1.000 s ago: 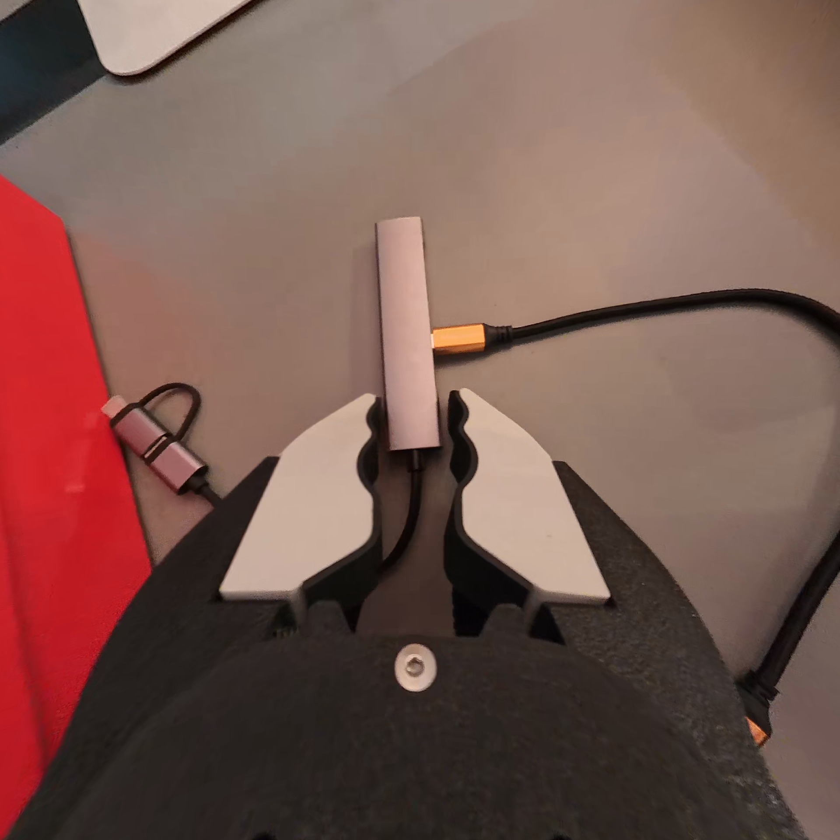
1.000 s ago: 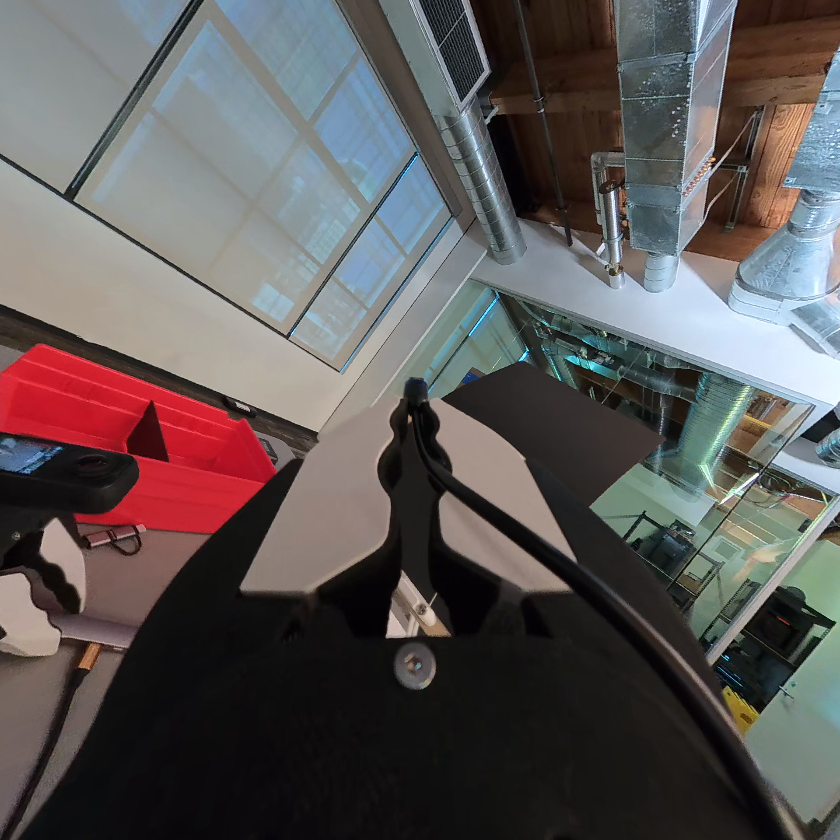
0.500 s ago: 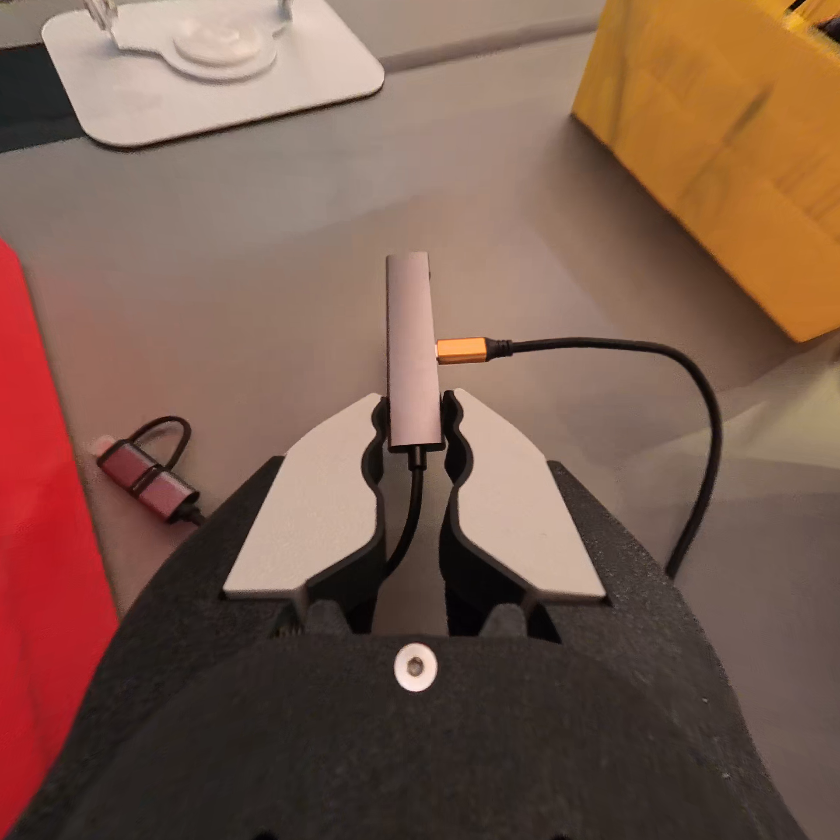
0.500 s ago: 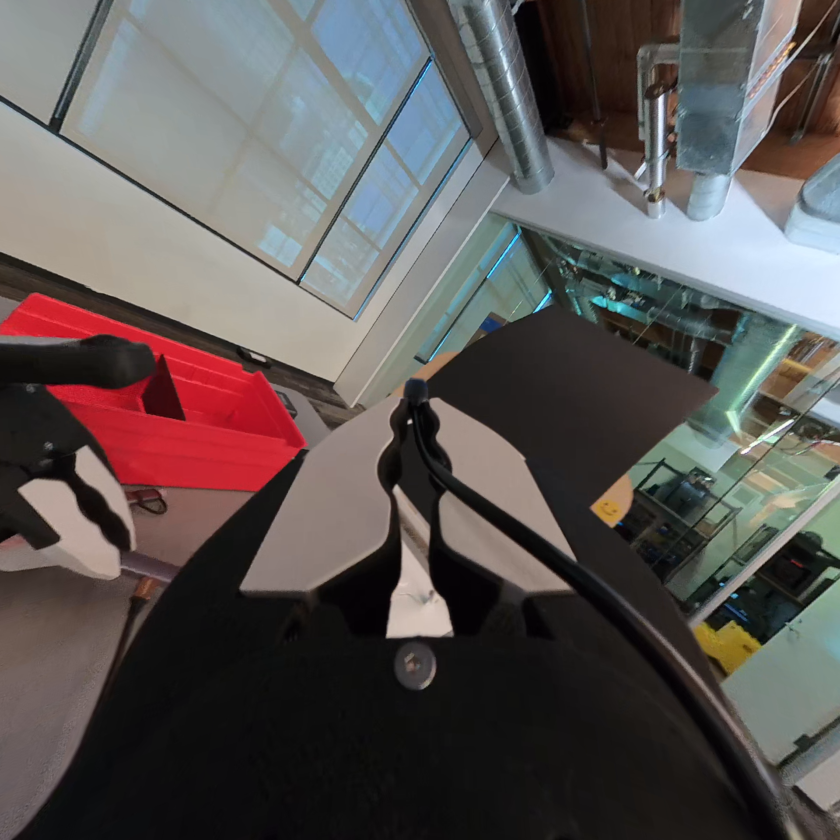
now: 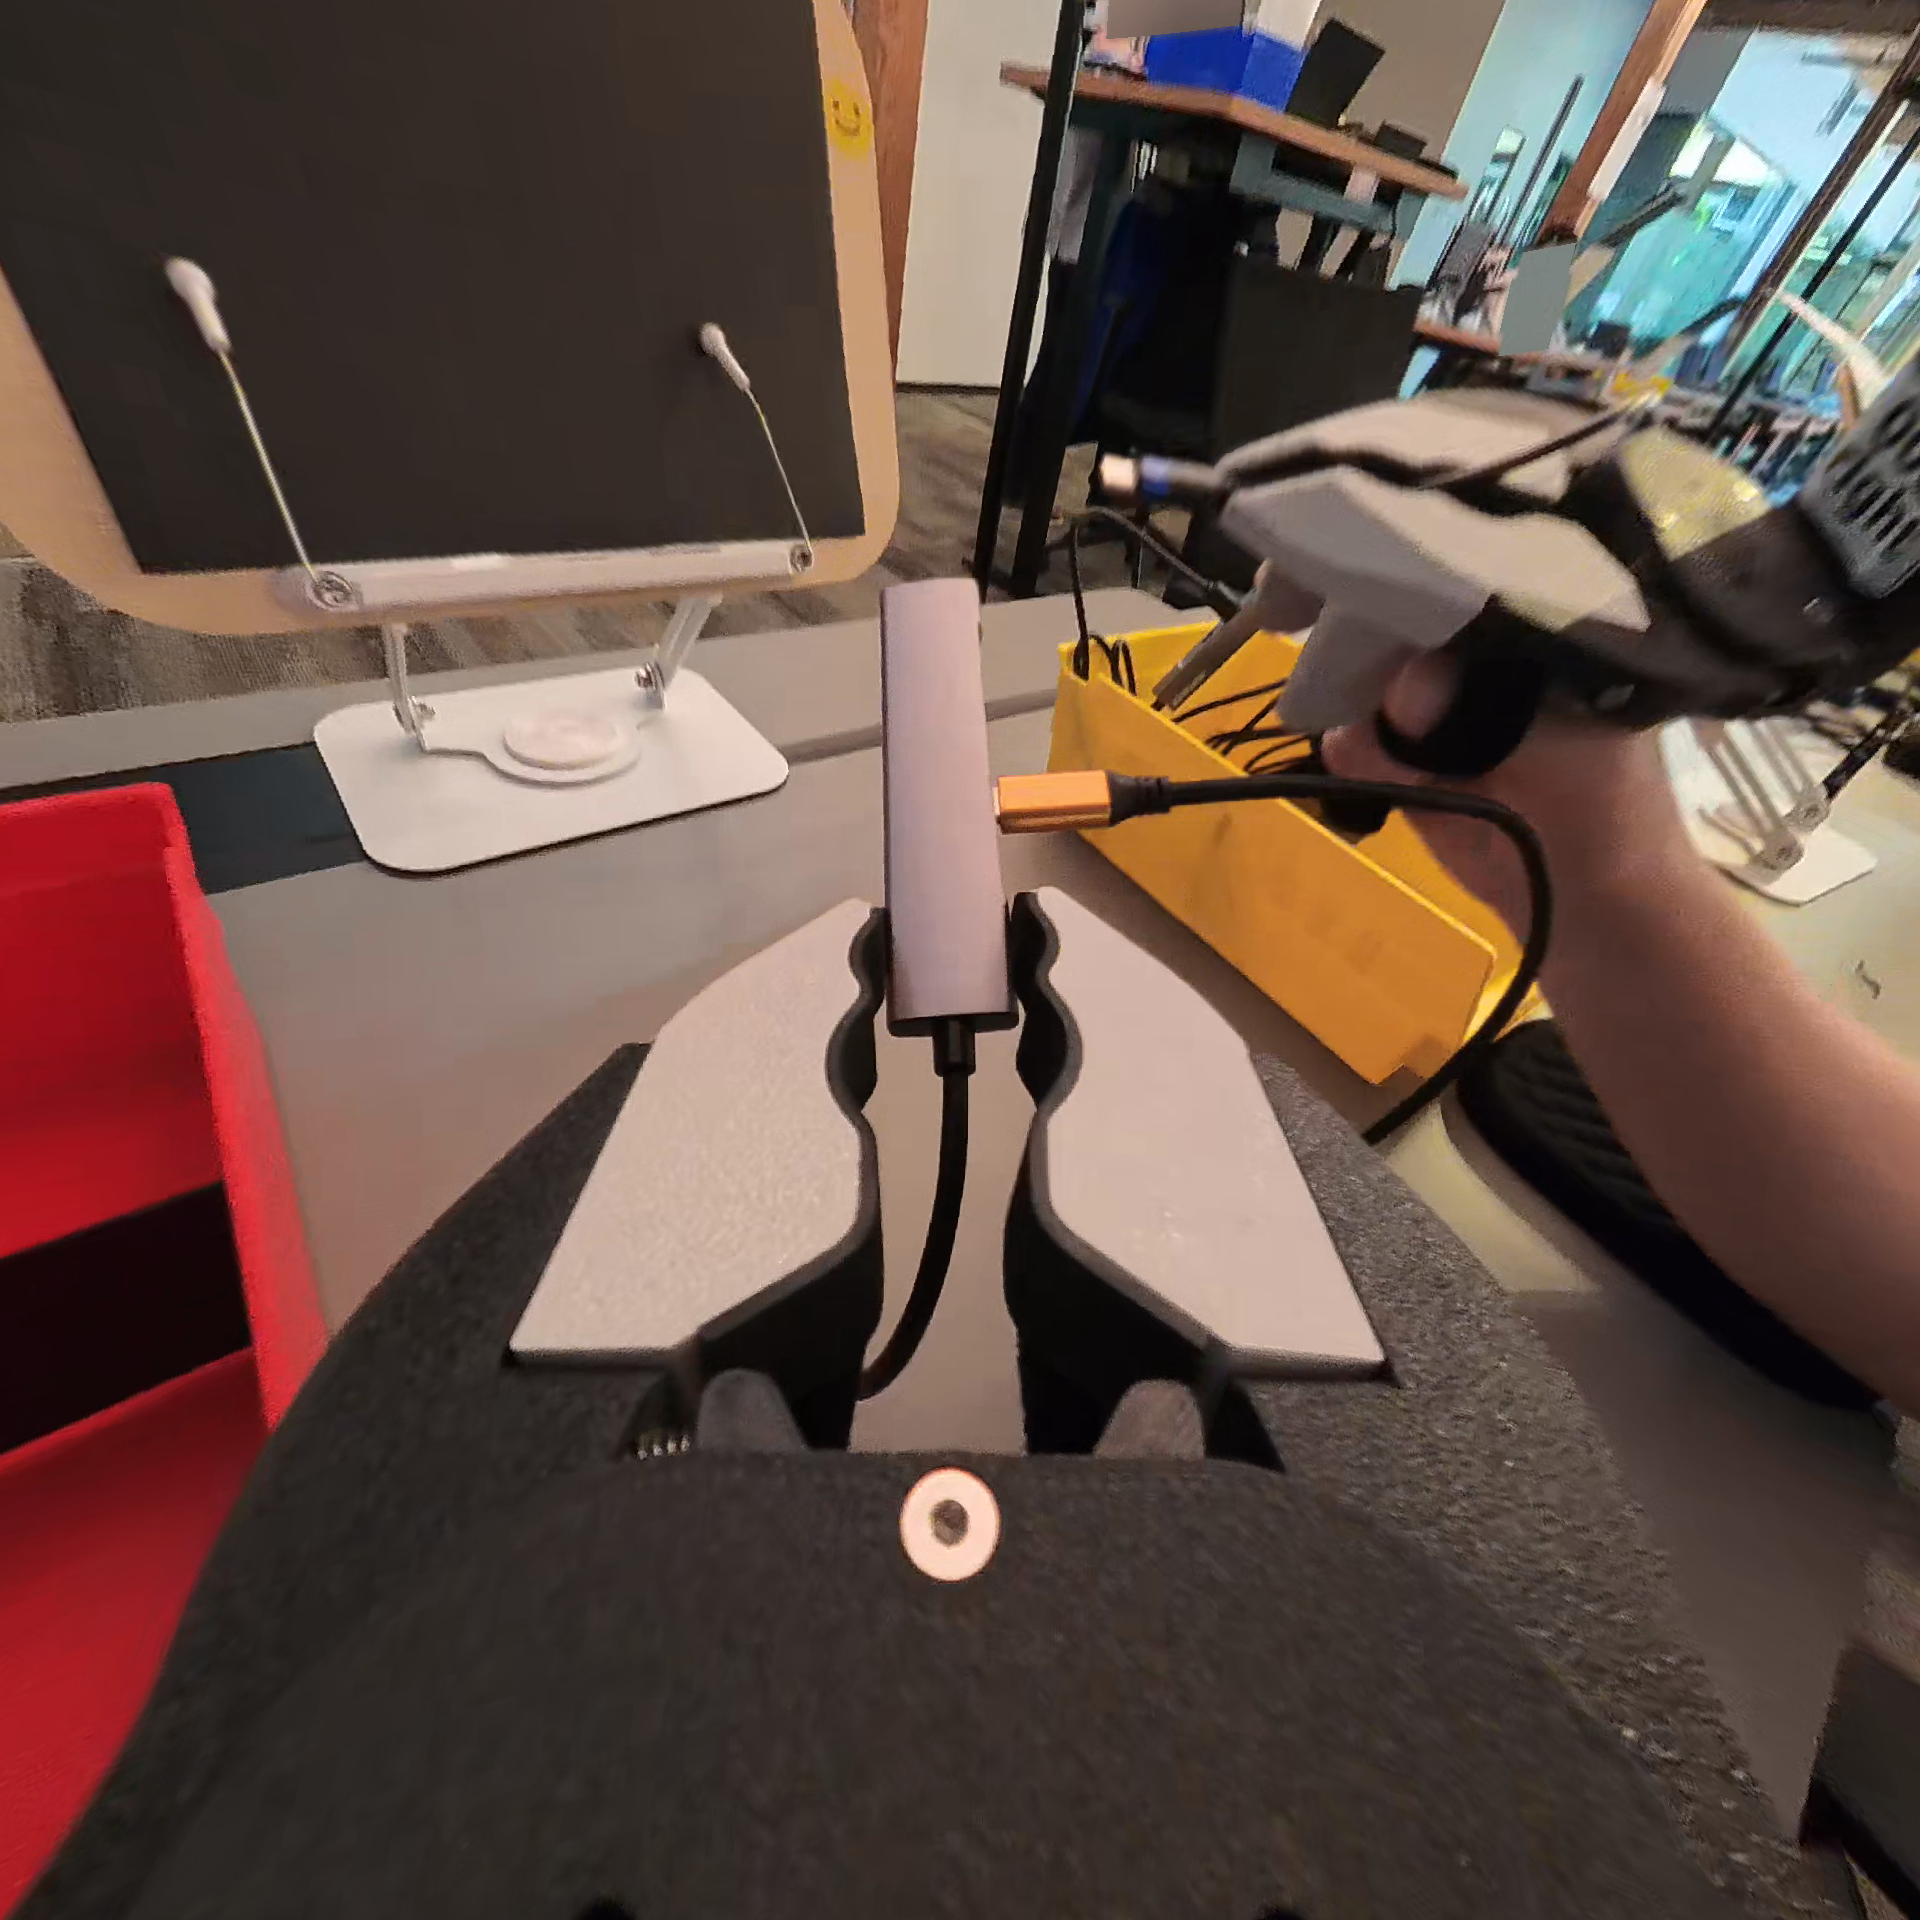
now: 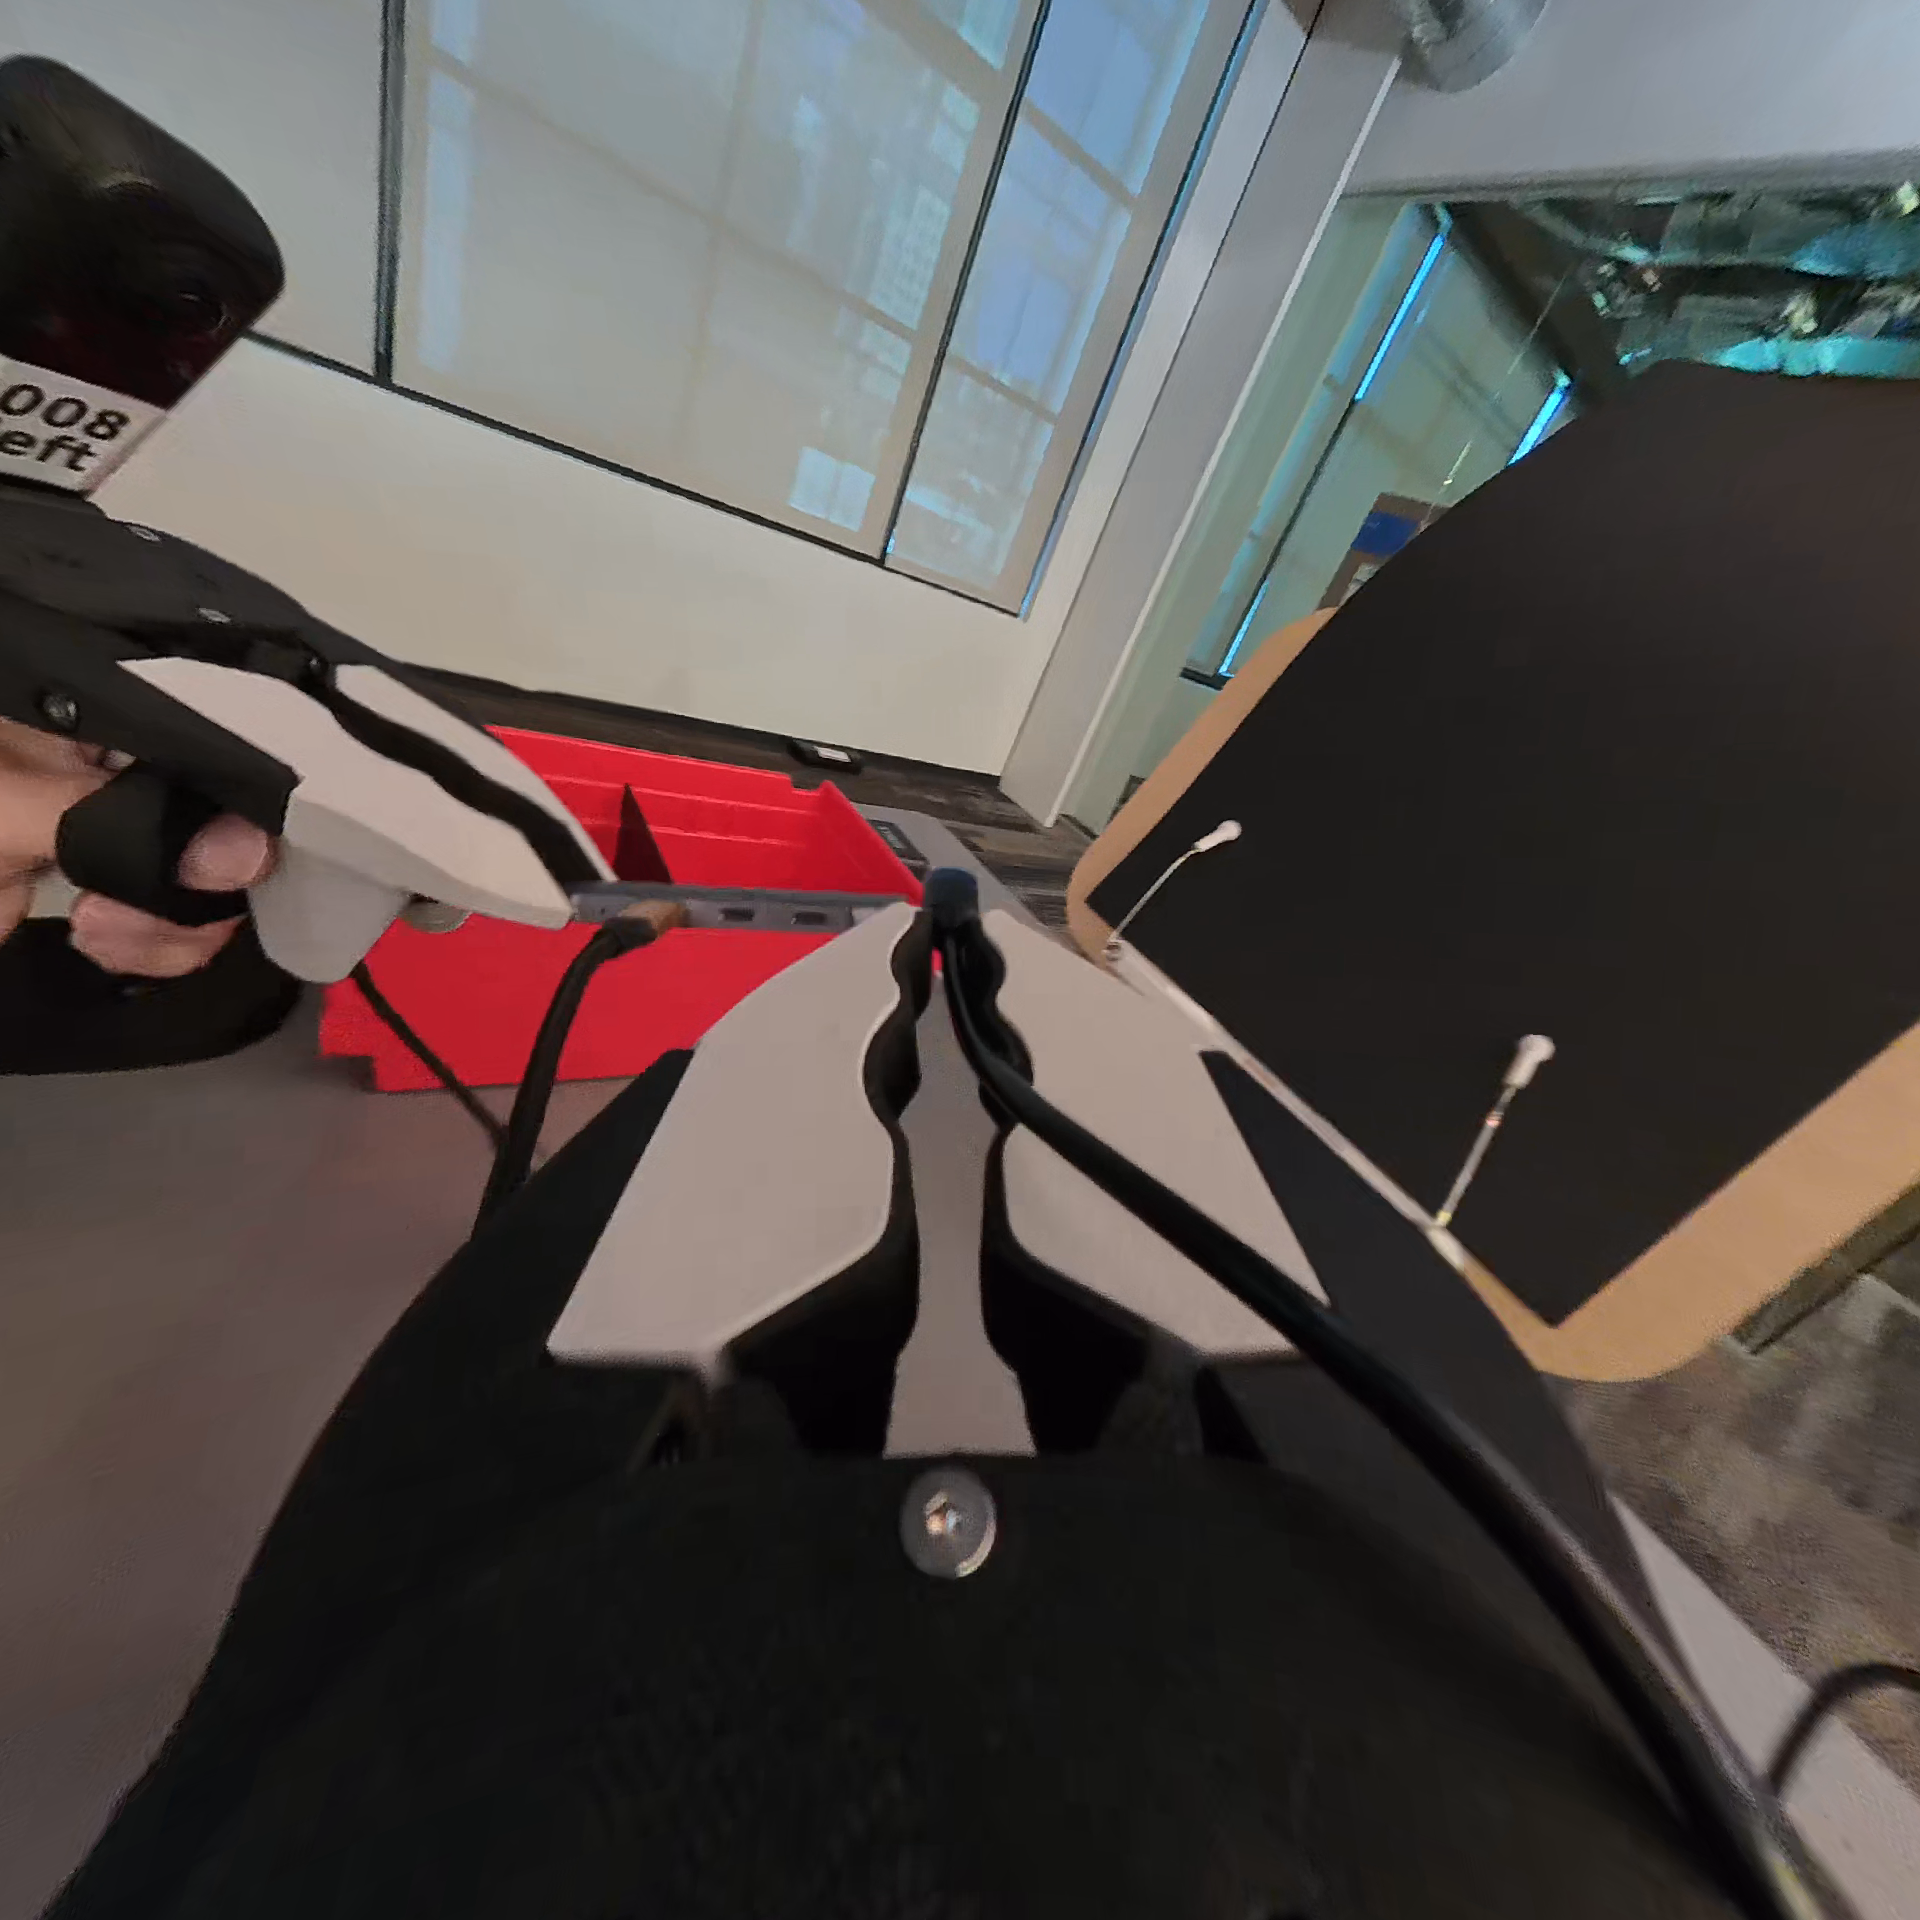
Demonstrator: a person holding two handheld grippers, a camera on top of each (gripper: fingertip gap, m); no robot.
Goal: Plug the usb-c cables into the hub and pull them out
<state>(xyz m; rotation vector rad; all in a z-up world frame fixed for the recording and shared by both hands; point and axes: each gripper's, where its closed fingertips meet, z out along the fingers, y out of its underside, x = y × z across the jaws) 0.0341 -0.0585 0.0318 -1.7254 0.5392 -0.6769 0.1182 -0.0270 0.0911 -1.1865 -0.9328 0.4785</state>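
My left gripper is shut on the near end of the slim grey hub and holds it up off the table, pointing away from me. An orange-plug cable sits in the hub's right side and hangs down to the table. My right gripper is shut on a black cable; its dark plug tip sticks out past the fingertips, close to the far end of the hub. The right gripper also shows in the left wrist view, up and to the right of the hub.
A red bin stands at the left and a yellow bin with several cables at the right. A black board on a white stand is behind the hub. A person's forearm crosses the right side. Tip to tip, the grippers are about 11 cm apart.
The left pads closed on the hub and lifted it off the table, the orange-plug cable coming up with it. The right gripper swung down towards the hub, still gripping its cable.
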